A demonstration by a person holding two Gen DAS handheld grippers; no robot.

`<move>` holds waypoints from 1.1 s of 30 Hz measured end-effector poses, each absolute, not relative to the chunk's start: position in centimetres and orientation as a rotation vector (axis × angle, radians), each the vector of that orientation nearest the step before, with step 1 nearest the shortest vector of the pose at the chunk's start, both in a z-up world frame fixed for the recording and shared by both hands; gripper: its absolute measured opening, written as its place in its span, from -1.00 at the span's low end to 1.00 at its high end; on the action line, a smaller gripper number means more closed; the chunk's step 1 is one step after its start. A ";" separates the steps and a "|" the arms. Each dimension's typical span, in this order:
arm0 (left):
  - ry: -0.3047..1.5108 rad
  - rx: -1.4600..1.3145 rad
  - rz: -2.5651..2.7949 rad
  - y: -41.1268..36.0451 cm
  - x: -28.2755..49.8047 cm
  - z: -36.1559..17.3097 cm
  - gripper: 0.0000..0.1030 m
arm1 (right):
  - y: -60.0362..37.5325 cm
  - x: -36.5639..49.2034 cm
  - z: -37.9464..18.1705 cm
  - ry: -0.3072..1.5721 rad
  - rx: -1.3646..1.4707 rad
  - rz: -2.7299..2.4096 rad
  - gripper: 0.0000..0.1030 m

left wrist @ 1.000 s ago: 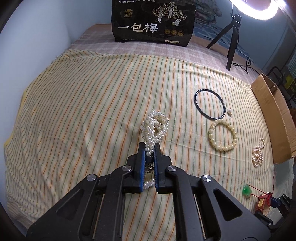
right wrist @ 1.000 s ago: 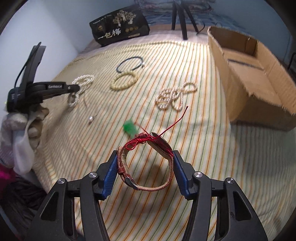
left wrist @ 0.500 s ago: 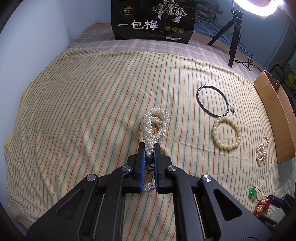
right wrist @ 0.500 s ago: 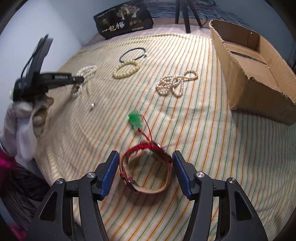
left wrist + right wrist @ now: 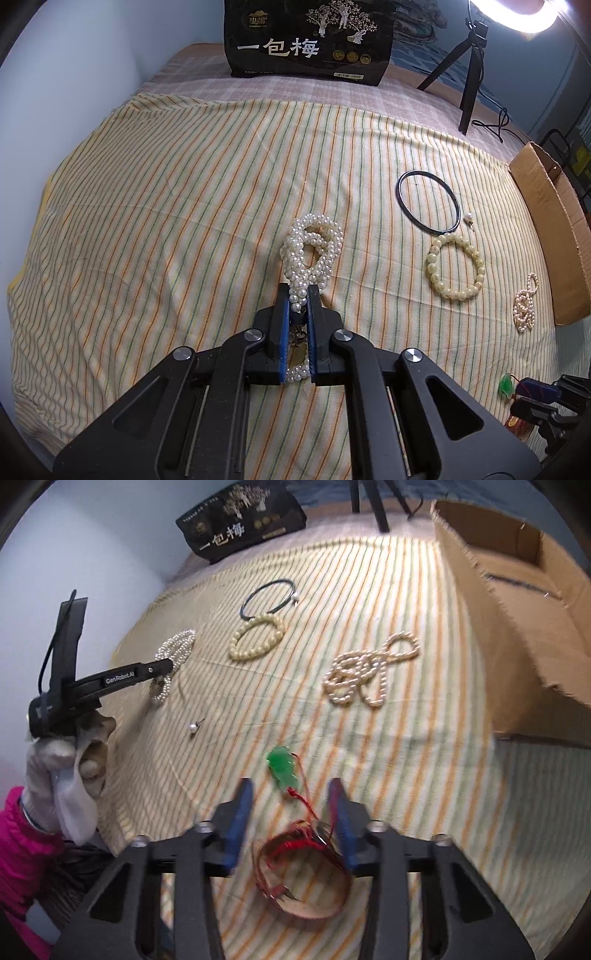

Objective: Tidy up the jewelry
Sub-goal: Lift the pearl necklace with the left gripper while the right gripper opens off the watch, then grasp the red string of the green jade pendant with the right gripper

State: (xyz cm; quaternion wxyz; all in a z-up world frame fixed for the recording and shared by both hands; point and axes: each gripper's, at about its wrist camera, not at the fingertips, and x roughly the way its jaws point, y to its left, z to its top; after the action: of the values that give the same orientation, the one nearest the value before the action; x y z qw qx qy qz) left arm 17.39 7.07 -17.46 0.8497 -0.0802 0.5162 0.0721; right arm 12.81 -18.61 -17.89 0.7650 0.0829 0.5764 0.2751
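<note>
My left gripper (image 5: 297, 295) is shut on a looped white pearl necklace (image 5: 314, 247), which trails onto the striped cloth ahead. In the right wrist view a gloved hand (image 5: 62, 775) holds that left gripper (image 5: 162, 666) at the necklace (image 5: 173, 653). My right gripper (image 5: 290, 790) points down at the cloth and its jaws are closing. A brown leather bracelet (image 5: 303, 878) wound with red cord lies between its fingers, against the right one and apart from the left. The cord's green pendant (image 5: 282, 768) lies just past the fingertips.
On the cloth lie a black bangle (image 5: 267, 596), a cream bead bracelet (image 5: 258, 638), a knotted pearl strand (image 5: 369, 672) and a small pearl stud (image 5: 194, 727). An open cardboard box (image 5: 517, 609) stands at the right. A black bag (image 5: 310, 40) and a lamp tripod (image 5: 469, 74) stand at the back.
My right gripper has moved forward over the leather bracelet, which now lies deeper between narrower jaws, and the green pendant has settled on the cloth. The left gripper and its necklace are unchanged.
</note>
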 end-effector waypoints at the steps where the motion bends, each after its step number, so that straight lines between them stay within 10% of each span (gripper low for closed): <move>1: 1.087 -0.168 0.151 7.1 17.4 -17.5 -0.89 | -18.5 13.0 -18.0 1.258 0.186 0.601 -0.70; 18: 1.086 -0.167 0.155 7.2 17.4 -17.4 -0.89 | -20.4 13.3 -13.9 1.150 0.100 0.507 -0.96; 25: 1.086 -0.166 0.151 7.2 17.4 -17.4 -0.89 | -20.4 13.4 -12.2 1.140 0.066 0.545 -0.52; 33: 1.086 -0.165 0.154 7.2 17.3 -17.4 -0.89 | -18.3 13.2 -11.5 1.161 -0.036 0.597 -0.51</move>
State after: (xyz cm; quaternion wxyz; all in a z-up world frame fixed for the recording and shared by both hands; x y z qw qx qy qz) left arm 17.28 7.19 -17.42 0.8501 -0.0784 0.5156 0.0731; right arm 13.19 -18.26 -11.51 0.7942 -0.0170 0.5403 0.2776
